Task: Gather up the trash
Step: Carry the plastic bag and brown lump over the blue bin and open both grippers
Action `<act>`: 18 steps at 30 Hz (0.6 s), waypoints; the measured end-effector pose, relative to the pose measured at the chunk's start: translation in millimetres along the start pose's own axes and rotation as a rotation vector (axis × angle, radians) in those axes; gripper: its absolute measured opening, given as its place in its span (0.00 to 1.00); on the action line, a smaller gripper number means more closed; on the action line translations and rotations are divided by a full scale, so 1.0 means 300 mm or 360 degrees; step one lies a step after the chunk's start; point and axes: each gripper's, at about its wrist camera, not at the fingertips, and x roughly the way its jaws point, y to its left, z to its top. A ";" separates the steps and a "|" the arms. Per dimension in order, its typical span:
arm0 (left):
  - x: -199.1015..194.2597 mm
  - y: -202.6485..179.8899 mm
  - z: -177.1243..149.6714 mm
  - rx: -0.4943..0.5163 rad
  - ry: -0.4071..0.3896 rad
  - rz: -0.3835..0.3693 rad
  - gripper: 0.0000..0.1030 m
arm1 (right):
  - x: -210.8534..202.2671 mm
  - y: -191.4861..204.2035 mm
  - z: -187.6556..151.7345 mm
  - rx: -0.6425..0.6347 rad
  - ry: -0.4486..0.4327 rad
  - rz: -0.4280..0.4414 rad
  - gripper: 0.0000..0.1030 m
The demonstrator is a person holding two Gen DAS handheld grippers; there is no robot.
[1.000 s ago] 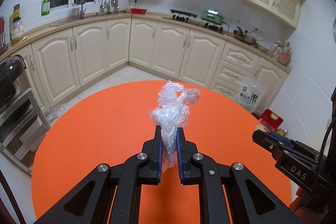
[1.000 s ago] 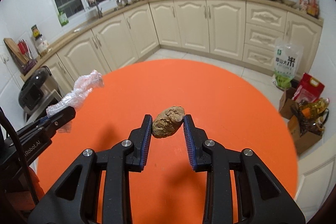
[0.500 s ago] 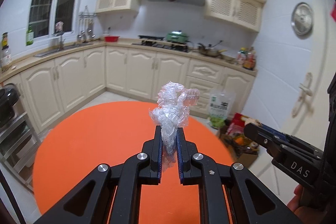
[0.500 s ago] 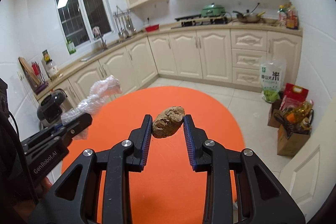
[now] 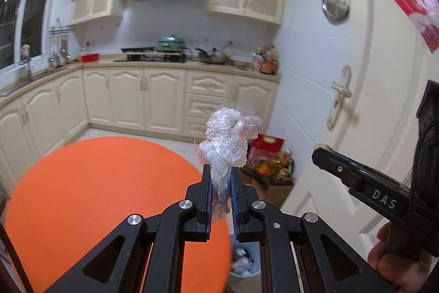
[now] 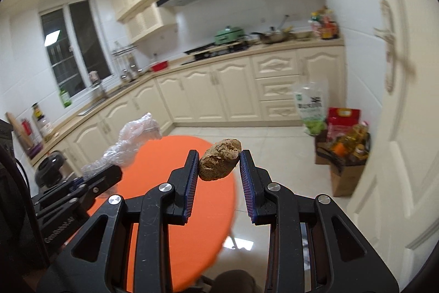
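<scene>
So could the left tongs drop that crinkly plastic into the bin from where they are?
Probably yes: the left tongs hold the plastic wrap beyond the orange table edge, the bin just below, nothing between.

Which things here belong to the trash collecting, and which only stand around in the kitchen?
Belong to the job:
- crumpled clear plastic, held in the left gripper
- brown lump, held in the right gripper
- bin on the floor beside the orange table

Just standing around:
- green pot
- wall clock
- red bag
</scene>
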 end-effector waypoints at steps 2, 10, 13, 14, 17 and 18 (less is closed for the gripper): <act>0.020 -0.020 -0.010 0.0016 0.0037 -0.0029 0.07 | 0.010 -0.082 -0.007 0.0046 0.0019 -0.0051 0.28; 0.192 -0.069 -0.048 0.0091 0.0261 -0.0147 0.08 | 0.163 -0.370 -0.068 0.0196 0.0195 -0.0201 0.28; 0.287 -0.081 -0.050 0.0106 0.0379 -0.0181 0.07 | 0.254 -0.470 -0.116 0.0256 0.0296 -0.0233 0.28; 0.320 -0.087 -0.059 0.0115 0.0425 -0.0188 0.08 | 0.272 -0.490 -0.132 0.0268 0.0317 -0.0238 0.28; 0.392 -0.115 -0.111 0.0132 0.0567 -0.0221 0.08 | 0.355 -0.589 -0.192 0.0340 0.0417 -0.0255 0.28; 0.429 -0.118 -0.105 0.0135 0.0602 -0.0221 0.08 | 0.376 -0.620 -0.210 0.0364 0.0443 -0.0257 0.28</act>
